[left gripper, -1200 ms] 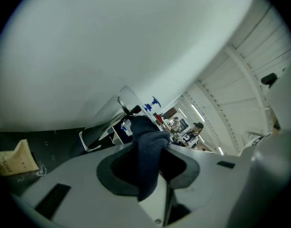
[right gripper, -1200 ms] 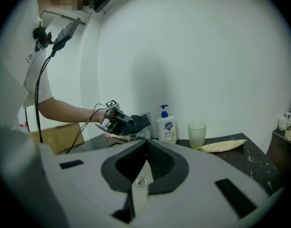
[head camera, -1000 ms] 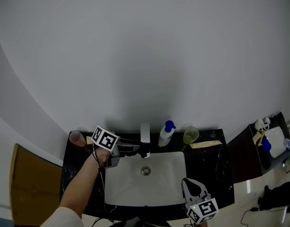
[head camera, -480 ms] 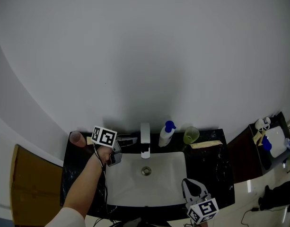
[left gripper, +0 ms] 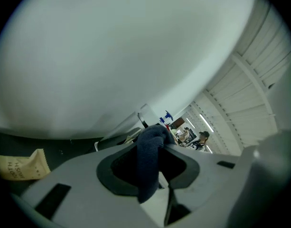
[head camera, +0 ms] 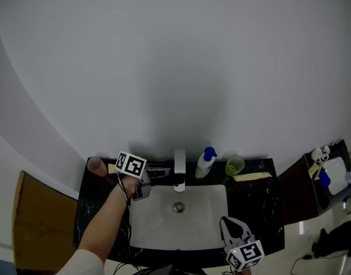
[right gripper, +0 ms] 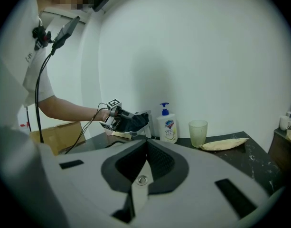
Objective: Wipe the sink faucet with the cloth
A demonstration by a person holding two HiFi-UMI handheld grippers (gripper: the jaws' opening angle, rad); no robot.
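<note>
The cloth [left gripper: 149,167], judged soft and light, is pinched at its fold by the left hand-held gripper [head camera: 161,175], whose jaws have just been closing further.

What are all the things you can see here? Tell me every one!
sink: 1, white, set in the counter
counter: 1, black, against the wall
faucet: 1, silvery, behind the sink
soap bottle: 1, white with blue pump, right of the faucet
green cup: 1, right of the soap bottle
pink cup: 1, counter's far left
rag: 1, pale yellow, beside the green cup
packet: 1, beige, counter's left
cardboard box: 1, brown, left of the counter
cloth: 1, dark blue, beside the faucet
left gripper: grey, holding the cloth, jaws just closing slightly
right gripper: grey, shut, empty
arm: 1, bare, behind the left gripper
</note>
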